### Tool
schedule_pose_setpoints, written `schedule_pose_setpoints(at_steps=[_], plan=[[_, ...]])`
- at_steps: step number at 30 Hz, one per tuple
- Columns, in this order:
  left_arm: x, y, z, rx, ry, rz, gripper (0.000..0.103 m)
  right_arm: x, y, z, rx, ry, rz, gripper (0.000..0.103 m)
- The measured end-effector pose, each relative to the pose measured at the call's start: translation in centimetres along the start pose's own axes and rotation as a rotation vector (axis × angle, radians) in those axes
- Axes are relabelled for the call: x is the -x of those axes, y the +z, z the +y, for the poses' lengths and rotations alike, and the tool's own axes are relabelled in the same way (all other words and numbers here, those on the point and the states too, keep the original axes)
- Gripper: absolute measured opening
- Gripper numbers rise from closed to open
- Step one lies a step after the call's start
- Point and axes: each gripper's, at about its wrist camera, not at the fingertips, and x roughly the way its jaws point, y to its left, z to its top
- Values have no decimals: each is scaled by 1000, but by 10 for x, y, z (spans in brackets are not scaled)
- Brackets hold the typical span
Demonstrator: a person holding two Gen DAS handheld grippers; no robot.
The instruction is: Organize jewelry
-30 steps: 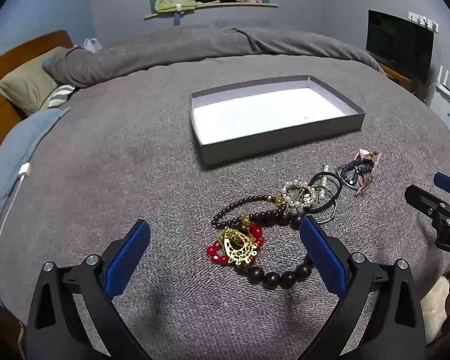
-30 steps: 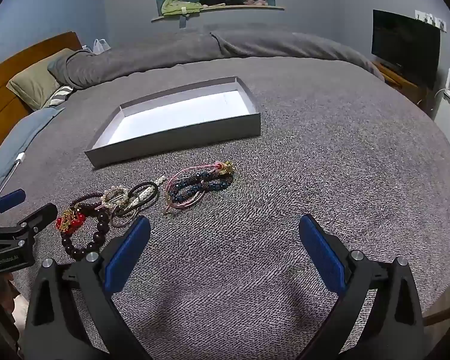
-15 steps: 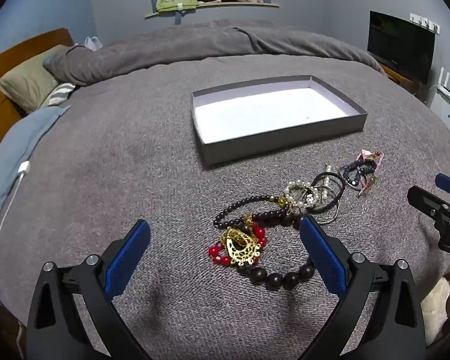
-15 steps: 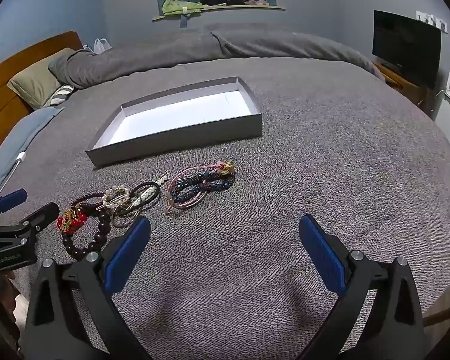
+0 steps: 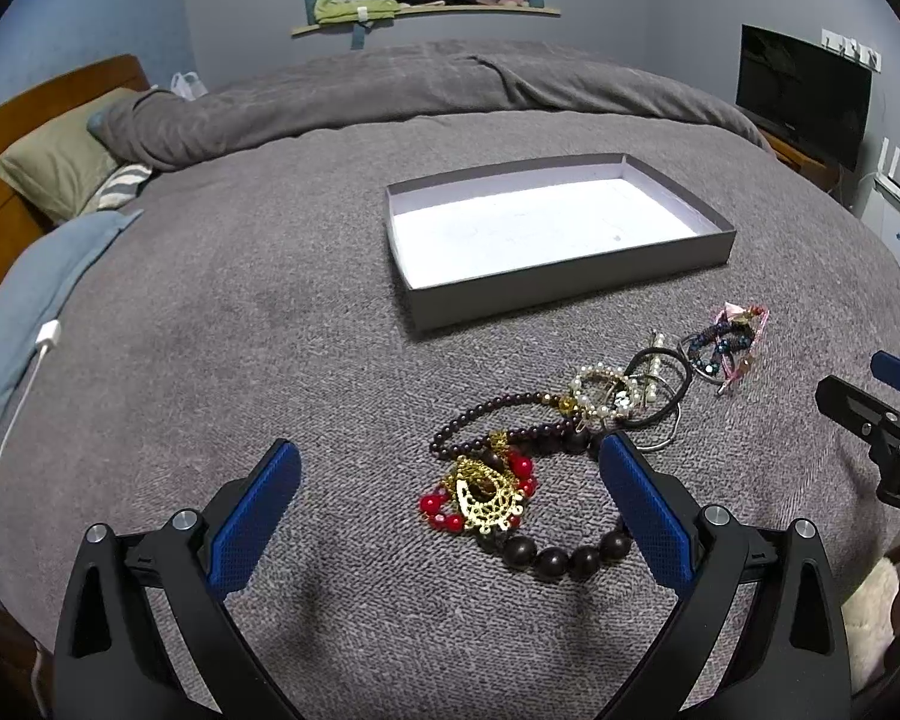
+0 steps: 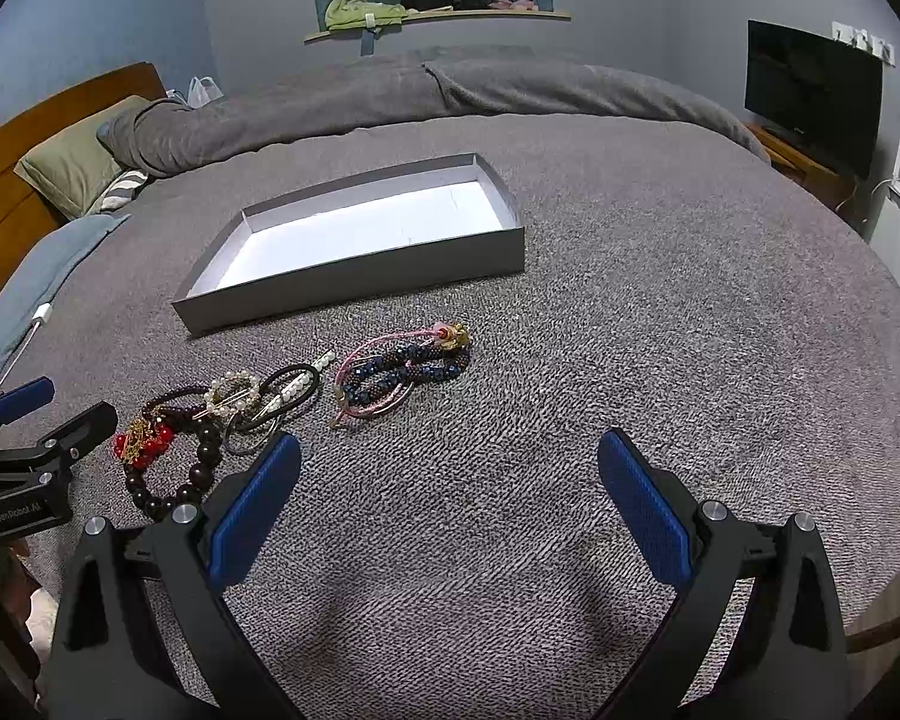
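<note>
left gripper (image 5: 450, 474): agape, edged nearer beaded bracelet (image 5: 561, 552) | right gripper (image 6: 450, 474): agape, barely moved

Two low wrist views, side by side, facing across bed (image 5: 210, 312), sharing box (image 5: 564, 282)

Matt cardboard box (image 5: 570, 285), rough woven blanket (image 5: 270, 330)

Bare blanket (image 6: 630, 312) is left right of the bracelets (image 6: 402, 372); the box (image 6: 354, 282) lies beyond them.
</note>
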Motion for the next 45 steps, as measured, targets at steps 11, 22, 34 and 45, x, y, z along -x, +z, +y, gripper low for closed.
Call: schedule_pose_setpoints(at_steps=[11,22,34,45], plan=[[-1,0,2,5,-4,2,99,0,0,0,1,0,2,98],[-2,2,5,-1,7,-8,99,-6,0,2,5,-5,14,98],[-14,10,23,20,30,-26,99,-20,16,8,-8,44,24,98],[-27,11,26,-4,9,4,99,-36,27,19,-9,79,32,98]])
